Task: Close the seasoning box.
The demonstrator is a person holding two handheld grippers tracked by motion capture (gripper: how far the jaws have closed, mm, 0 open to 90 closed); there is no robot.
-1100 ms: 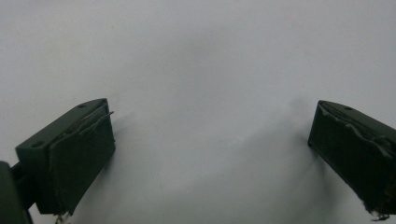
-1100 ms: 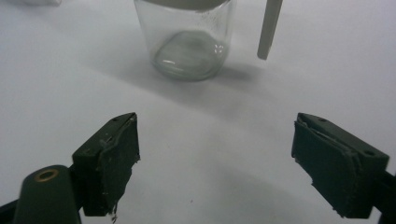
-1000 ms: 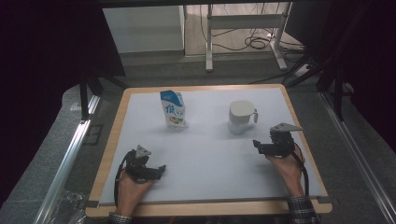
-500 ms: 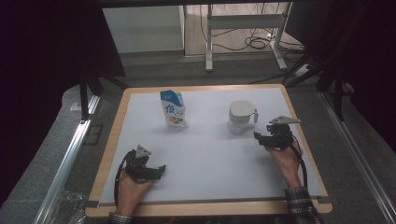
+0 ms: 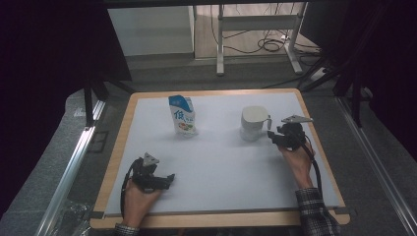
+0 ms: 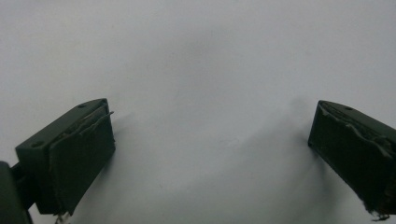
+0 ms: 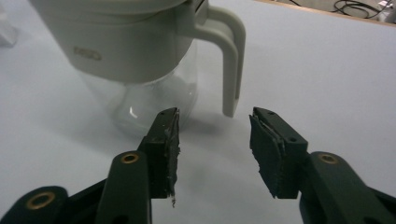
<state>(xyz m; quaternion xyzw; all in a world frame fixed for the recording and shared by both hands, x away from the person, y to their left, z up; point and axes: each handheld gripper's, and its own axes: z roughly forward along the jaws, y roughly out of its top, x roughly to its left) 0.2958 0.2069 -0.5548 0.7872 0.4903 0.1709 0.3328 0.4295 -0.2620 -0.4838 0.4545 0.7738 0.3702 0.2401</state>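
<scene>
A clear jug with a white lid and handle [image 5: 253, 123] stands at the right of the white table top [image 5: 221, 167]. My right gripper [image 5: 273, 136] is open just beside it; in the right gripper view the jug's handle [image 7: 232, 60] hangs a short way ahead of the gap between the fingers [image 7: 167, 149], untouched. A blue and white milk carton [image 5: 182, 115] stands upright at the back centre-left. My left gripper [image 5: 167, 180] rests low near the front left, open, and the left gripper view has bare white surface between its pads [image 6: 84, 158].
The white sheet lies on a wooden-edged board [image 5: 114, 162]. Metal rails [image 5: 69, 177] run along both sides below the table. A desk frame and cables [image 5: 265, 44] stand on the floor behind.
My right gripper has moved forward and left toward the jug's handle. The left gripper has stayed put.
</scene>
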